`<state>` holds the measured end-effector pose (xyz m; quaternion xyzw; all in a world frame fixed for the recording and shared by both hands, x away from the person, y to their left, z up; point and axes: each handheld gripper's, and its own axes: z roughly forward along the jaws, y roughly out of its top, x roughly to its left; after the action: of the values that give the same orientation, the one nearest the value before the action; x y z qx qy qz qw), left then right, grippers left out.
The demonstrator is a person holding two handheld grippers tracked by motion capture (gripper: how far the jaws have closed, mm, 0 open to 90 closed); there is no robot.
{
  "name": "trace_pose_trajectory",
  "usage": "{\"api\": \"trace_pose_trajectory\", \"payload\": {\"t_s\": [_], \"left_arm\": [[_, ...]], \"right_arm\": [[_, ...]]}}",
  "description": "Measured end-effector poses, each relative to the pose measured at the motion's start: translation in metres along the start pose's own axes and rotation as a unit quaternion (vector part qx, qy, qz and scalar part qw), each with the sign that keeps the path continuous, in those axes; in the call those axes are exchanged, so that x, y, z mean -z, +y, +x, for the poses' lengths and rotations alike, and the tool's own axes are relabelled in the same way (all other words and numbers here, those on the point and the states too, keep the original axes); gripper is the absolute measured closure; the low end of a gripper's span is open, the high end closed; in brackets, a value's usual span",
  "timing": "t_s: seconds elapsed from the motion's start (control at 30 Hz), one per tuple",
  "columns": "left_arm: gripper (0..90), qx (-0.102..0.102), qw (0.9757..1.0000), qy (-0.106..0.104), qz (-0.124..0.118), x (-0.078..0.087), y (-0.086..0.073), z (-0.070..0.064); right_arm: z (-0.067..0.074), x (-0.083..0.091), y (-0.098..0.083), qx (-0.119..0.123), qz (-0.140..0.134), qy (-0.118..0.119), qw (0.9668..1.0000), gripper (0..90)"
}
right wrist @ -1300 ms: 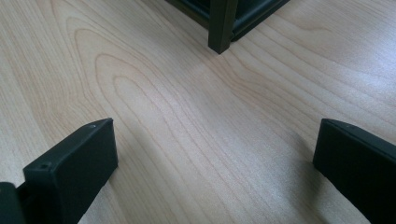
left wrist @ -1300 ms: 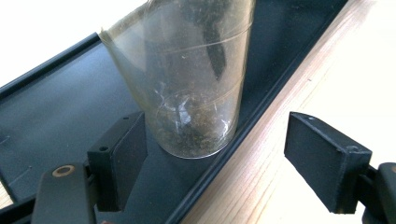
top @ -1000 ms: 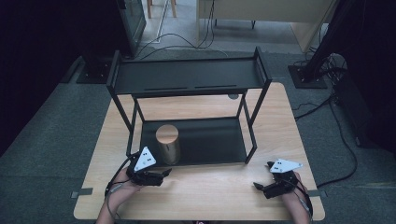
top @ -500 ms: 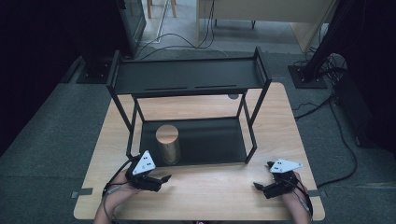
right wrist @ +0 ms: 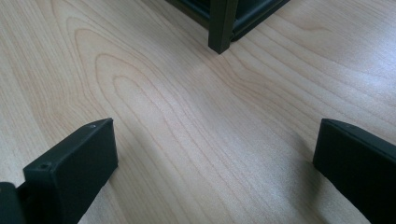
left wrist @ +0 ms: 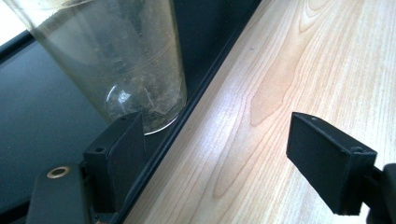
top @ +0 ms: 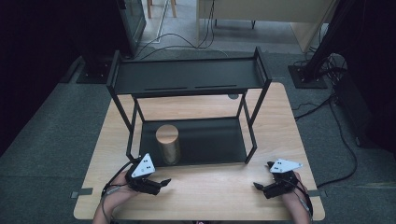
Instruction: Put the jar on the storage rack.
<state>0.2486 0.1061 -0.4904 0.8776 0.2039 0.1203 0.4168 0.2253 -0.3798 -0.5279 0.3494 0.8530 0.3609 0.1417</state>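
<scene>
Jar [top: 168, 142] stands upright, long axis vertical, cork up; left tongs [top: 161, 183] and right tongs [top: 259, 186] spread.

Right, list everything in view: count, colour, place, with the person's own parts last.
Table: one, light wood, under everything else.
Shelf rack: one, black, two tiers, standing on the table's middle and far part.
Jar: one, clear glass with a tan lid, upright on the rack's lower tier near its front left.
Cables: several, dark, on the grey floor beyond and to the right of the table.
Left gripper: one, black with a pale three-cornered plate, near the table's front edge just in front of the jar, jaws apart and empty.
Right gripper: one, black with the same plate, front right of the table, jaws apart and empty.
Forearms: two, entering from the bottom edge.
</scene>
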Motion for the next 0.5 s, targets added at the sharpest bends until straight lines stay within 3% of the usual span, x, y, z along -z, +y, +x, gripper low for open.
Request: {"api": "trace_pose_trajectory", "payload": {"t_s": [0.3,0.5], "left_arm": [[20.0,-0.016,0.9998,-0.011,0.001,0.0025,-0.0067,-0.0008],[20.0,-0.015,0.9996,-0.024,-0.002,0.0048,-0.0087,0.0002]], "right_arm": [[0.0002,0.0001,-0.0001,0.001,0.000,0.001,1.0000,0.0],[0.0002,0.0001,-0.0001,0.001,0.000,0.001,1.0000,0.0]]}}
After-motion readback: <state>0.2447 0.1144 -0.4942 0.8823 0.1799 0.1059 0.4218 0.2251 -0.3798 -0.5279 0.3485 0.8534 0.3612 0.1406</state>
